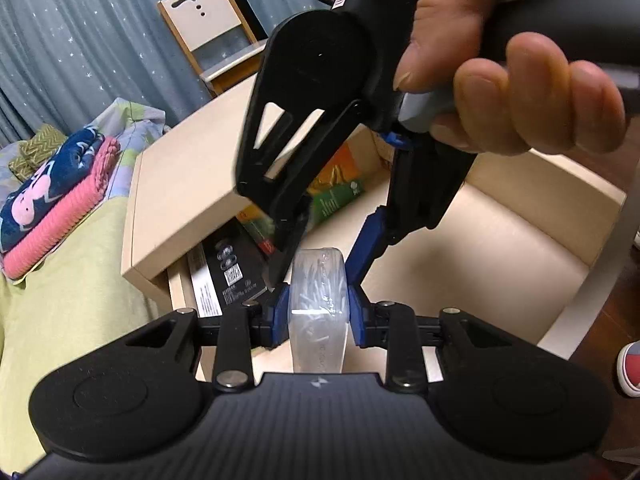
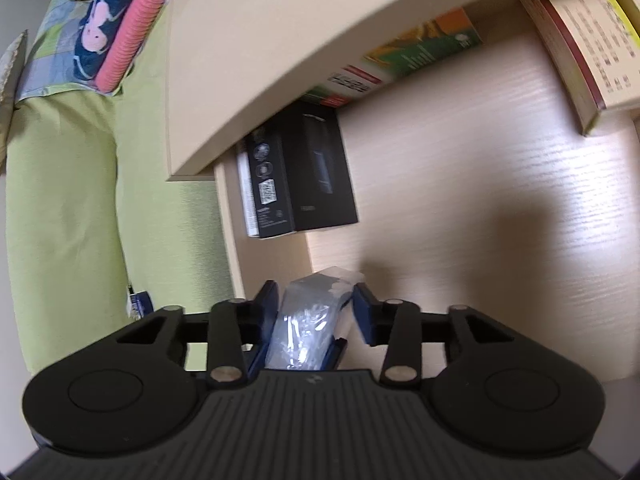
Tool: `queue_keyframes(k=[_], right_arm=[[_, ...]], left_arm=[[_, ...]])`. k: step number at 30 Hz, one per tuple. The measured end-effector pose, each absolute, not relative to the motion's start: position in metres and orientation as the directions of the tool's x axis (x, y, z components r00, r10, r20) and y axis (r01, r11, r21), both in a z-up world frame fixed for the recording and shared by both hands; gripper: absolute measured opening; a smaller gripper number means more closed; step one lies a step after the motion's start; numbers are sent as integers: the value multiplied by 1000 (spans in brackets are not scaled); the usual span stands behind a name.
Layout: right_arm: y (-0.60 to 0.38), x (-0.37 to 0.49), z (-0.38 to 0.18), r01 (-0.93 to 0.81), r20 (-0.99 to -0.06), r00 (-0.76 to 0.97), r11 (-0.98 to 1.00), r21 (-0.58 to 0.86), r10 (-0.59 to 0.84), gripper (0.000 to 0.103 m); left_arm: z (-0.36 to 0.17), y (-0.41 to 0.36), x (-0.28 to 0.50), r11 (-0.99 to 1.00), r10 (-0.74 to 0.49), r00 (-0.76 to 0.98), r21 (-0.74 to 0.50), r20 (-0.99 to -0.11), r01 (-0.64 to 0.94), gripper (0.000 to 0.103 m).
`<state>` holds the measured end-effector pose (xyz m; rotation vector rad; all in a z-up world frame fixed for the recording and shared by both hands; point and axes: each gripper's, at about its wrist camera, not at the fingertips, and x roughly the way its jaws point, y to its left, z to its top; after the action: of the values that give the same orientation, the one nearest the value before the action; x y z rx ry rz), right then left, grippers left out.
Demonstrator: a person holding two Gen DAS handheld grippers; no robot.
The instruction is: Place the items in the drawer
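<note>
My left gripper [image 1: 318,304] is shut on a clear plastic container [image 1: 318,280] of thin white sticks, held above the open drawer [image 1: 480,240]. A hand [image 1: 500,60] holds my right gripper [image 1: 320,256], which comes down from above. Its fingers sit against both sides of the container's far end. In the right wrist view the same container [image 2: 308,328] fills the space between the right gripper's [image 2: 314,300] blue pads. The pale wooden drawer floor [image 2: 480,160] lies below. The container's contents are blurred.
The drawer holds a black box [image 2: 316,168] at its left, a green and orange box [image 2: 420,48] and a book [image 2: 580,40] at the back. The nightstand top [image 1: 188,184] overhangs them. A green bed [image 1: 60,300] with folded towels [image 1: 60,208] lies left. A chair [image 1: 208,24] stands behind.
</note>
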<state>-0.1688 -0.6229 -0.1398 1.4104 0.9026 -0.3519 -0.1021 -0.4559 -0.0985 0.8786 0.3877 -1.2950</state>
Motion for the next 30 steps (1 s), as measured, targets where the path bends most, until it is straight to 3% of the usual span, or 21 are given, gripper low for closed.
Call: queue_keyframes(k=[7,12,16,23,30], right_arm=[[-618,-171,-143,692,-722,641,212,690,259,33],[-625,-176,-130,710,-778,604,327,623,173,30],[-624,-177,-116,718,-840,537,484,500,71,29],[-599,-164,-104,631,-902,401,762,144,-162,26],[-585,-160,-101,544,-925,345,837,62,-156,26]], left_arm=[[-103,-455,-102,-5,-653,241,322,-718,947,41],[-103,-457,-98,-26,-629,184,257,-756,966,41],[-101,-453,-95,-17,-627,151,208,-764,978,41],[-103,-448,-83,14,-621,153,184,-769,983,41],[-103,-443,-76,41,-626,153,164,-765,986,41]])
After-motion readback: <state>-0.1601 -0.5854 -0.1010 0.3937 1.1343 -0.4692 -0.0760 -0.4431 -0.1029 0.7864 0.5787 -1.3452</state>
